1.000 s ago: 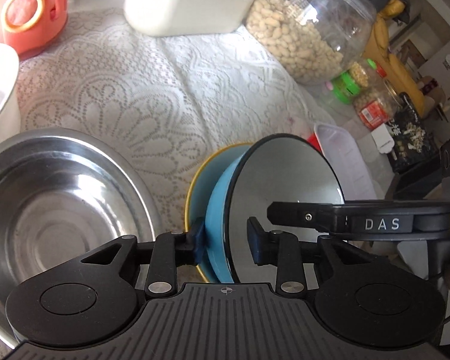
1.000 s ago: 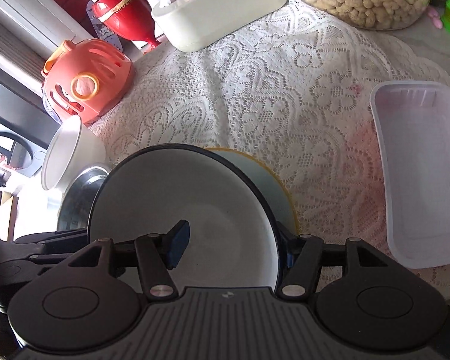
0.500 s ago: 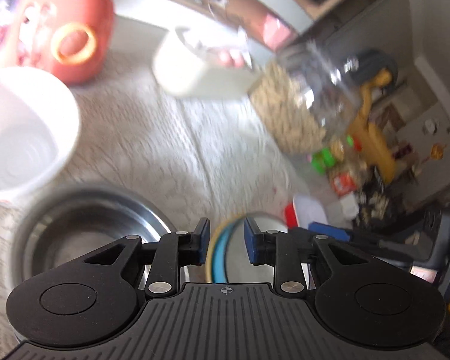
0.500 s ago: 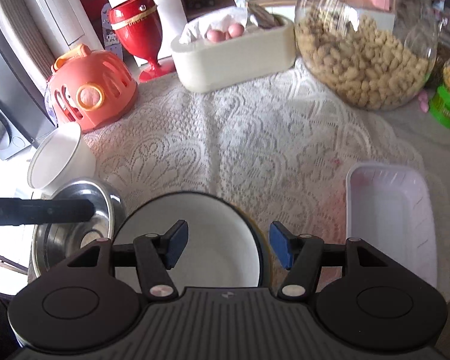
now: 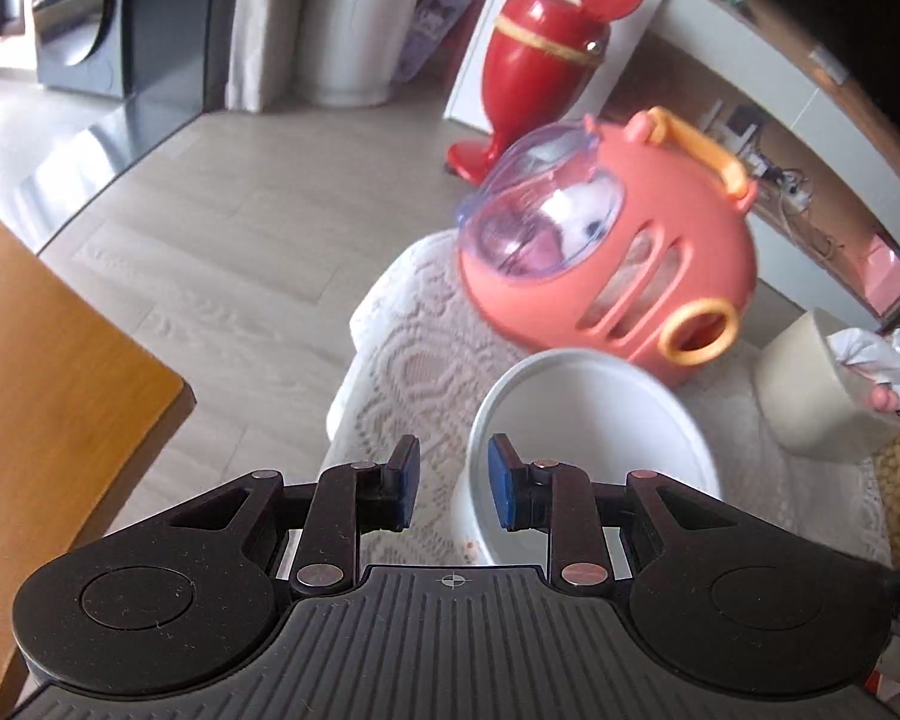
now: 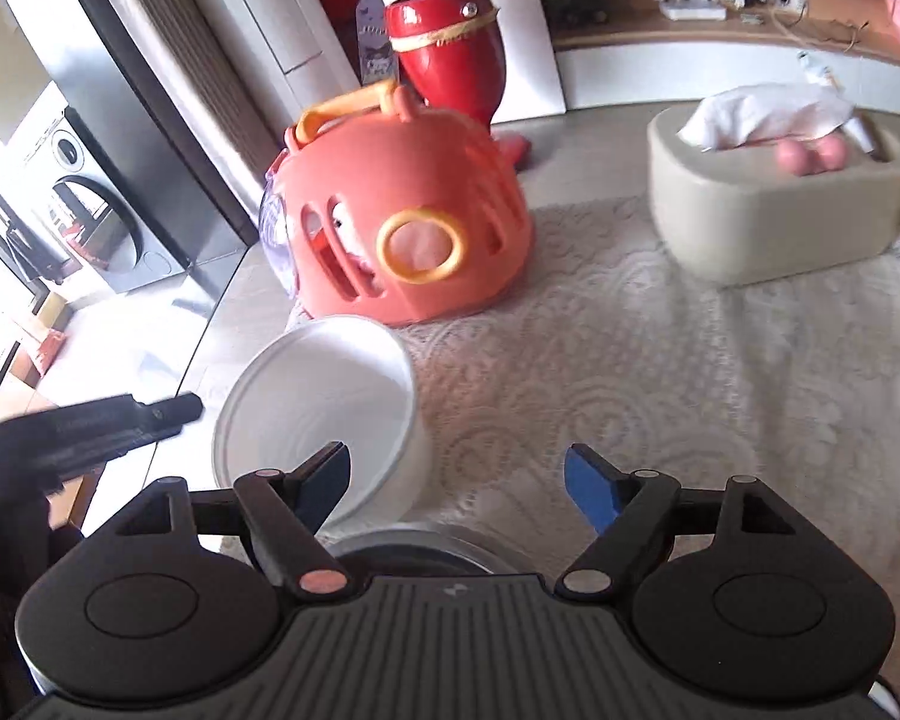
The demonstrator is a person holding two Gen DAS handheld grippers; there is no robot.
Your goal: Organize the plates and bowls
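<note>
Left hand-held gripper (image 5: 448,482) narrow and empty straddling white bowl (image 5: 588,450) rim, right hand-held gripper (image 6: 456,483) just opening wide, empty; an off-centre pinch could tip the bowl.

My tabletop (image 6: 228,324) is covered by a white lace cloth (image 6: 630,372). Just ahead of my right hand-held gripper (image 6: 457,477), slightly left, stands a white bowl (image 6: 324,396); a steel bowl's rim (image 6: 414,543) shows right under its fingers. Farther ahead sits a coral plastic carrier (image 6: 414,222), and ahead to the right a beige tissue box (image 6: 768,210).
</note>
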